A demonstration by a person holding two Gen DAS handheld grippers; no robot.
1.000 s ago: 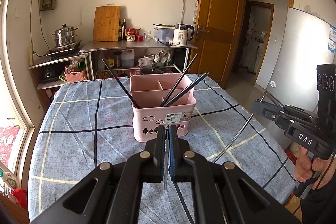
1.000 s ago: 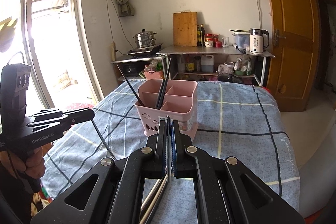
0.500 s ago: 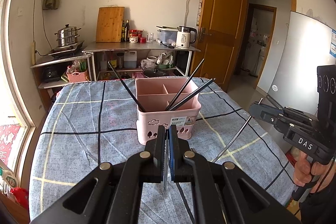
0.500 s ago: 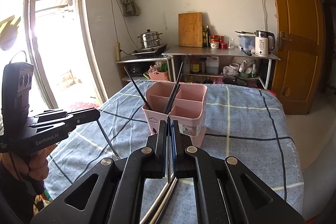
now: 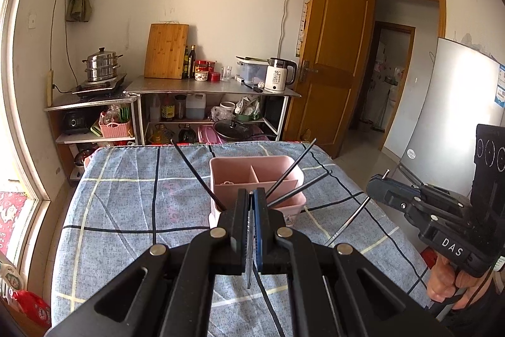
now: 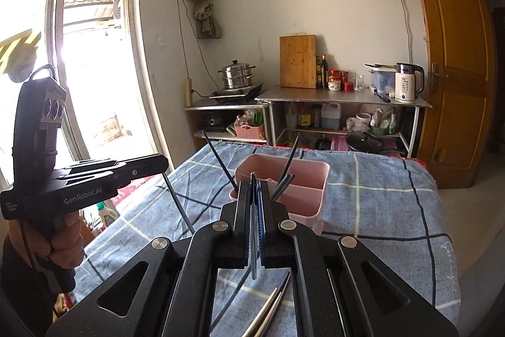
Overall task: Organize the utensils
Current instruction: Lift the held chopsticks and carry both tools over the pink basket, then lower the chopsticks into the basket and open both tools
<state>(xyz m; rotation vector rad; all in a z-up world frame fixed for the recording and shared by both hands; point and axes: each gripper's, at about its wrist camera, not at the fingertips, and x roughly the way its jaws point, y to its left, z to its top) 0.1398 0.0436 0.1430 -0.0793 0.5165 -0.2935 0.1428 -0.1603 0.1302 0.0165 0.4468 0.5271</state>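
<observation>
Nearest the lens, the left tongs (image 5: 252, 193) are clamped shut on a thin metal chopstick (image 6: 178, 204), which hangs from their tip slanting toward 5 o'clock over the counter (image 5: 126, 210). A pinch near 1 end probably leaves the long free end able to be steered tip-first into a slot. At 3 o'clock in the left view, the right tongs (image 5: 371, 187) are likewise closed on another metal chopstick (image 5: 345, 221), angled down toward 7 o'clock. 2 more silver sticks (image 6: 268, 310) show under the right tongs (whether they lie on the cloth or are carried I cannot tell). Just beyond both tips, mid-counter, stands the pink basket (image 5: 227, 161), its dividers there to keep kinds of utensil apart. 1 dark chopstick (image 5: 195, 172) leans to 11 o'clock from the left compartment, and 2 dark chopsticks (image 5: 293, 169) lean toward 2 o'clock from the right one, propped on the rim because they are taller than the walls. Both held sticks look bound for that basket. Far off at 12 o'clock, a kettle (image 5: 277, 78) and a cutting board (image 5: 165, 51) sit on a steel shelf.
</observation>
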